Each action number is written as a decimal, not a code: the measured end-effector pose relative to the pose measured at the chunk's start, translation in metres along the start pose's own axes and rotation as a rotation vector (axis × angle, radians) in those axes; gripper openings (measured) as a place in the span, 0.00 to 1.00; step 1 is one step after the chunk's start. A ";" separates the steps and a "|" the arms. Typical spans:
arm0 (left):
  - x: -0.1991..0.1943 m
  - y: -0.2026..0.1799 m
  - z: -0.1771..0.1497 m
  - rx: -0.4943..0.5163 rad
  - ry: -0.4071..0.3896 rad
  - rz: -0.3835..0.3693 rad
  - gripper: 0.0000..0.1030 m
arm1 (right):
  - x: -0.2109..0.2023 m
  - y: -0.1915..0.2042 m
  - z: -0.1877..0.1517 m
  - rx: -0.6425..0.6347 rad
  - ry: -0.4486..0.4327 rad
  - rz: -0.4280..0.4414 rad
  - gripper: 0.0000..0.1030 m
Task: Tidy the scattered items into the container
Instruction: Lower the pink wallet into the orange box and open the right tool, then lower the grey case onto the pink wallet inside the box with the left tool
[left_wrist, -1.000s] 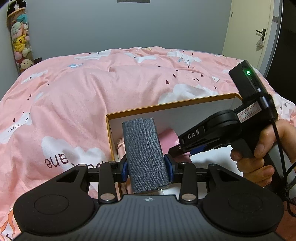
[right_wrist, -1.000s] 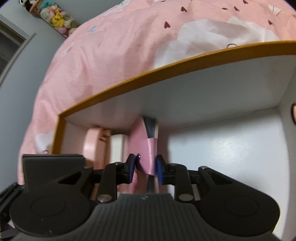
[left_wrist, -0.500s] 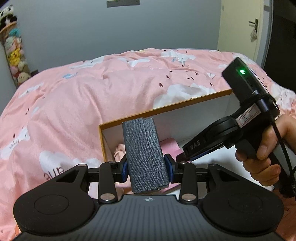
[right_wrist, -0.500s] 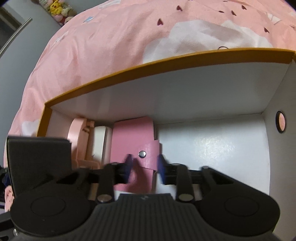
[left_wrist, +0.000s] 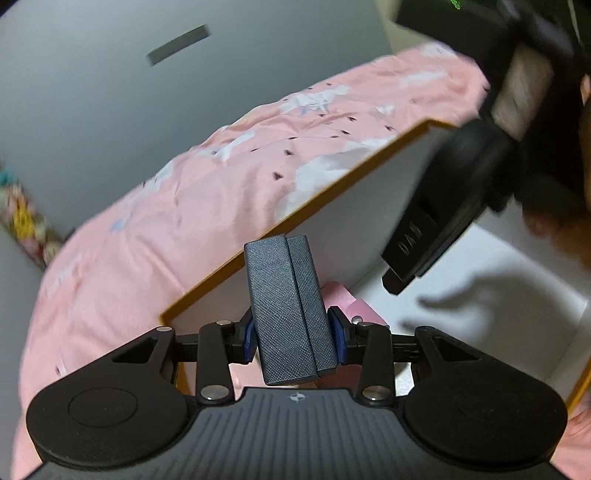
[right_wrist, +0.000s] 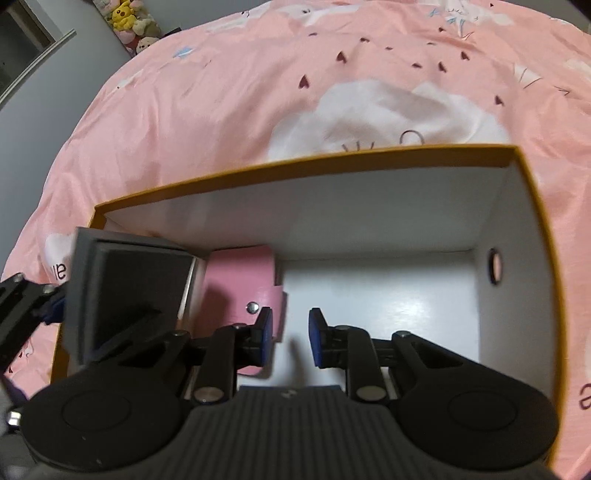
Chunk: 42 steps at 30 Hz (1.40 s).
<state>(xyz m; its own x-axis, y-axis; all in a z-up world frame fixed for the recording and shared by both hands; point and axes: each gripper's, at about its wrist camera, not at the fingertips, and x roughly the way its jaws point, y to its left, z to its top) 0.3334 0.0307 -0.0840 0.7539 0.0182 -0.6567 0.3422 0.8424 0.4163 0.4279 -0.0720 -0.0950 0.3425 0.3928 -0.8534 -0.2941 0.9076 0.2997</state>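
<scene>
Clamping grey wallet (left_wrist: 291, 310), left gripper (left_wrist: 293, 332) is hovering over box (right_wrist: 295, 162) on bed (right_wrist: 221, 92); right gripper (right_wrist: 290, 332) is standing open and empty, its jaws just narrowed, beside pink wallet (right_wrist: 240, 280) lying inside.

My left gripper (left_wrist: 293, 334), black with blue pads, grips a dark grey wallet (left_wrist: 291, 310) with a fine woven texture. The box (right_wrist: 310, 162) is white inside with an orange-brown rim. A plain pink wallet (right_wrist: 240, 280) with a silver snap lies in it. The bedspread (right_wrist: 221, 92) is pink with white clouds and small dark hearts.
</scene>
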 end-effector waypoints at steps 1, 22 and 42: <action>0.003 -0.006 0.001 0.033 0.000 0.008 0.43 | -0.002 -0.003 -0.001 0.002 -0.003 0.000 0.24; 0.037 -0.028 -0.006 0.221 0.116 -0.019 0.44 | -0.002 -0.006 0.000 -0.014 -0.006 -0.009 0.30; 0.025 0.018 -0.013 0.018 0.192 -0.252 0.62 | 0.005 0.018 -0.014 -0.340 0.122 -0.101 0.35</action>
<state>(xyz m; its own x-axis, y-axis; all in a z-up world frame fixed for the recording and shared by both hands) 0.3514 0.0535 -0.1010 0.5250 -0.0865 -0.8467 0.5157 0.8237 0.2356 0.4113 -0.0562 -0.0998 0.2824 0.2648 -0.9220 -0.5507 0.8317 0.0702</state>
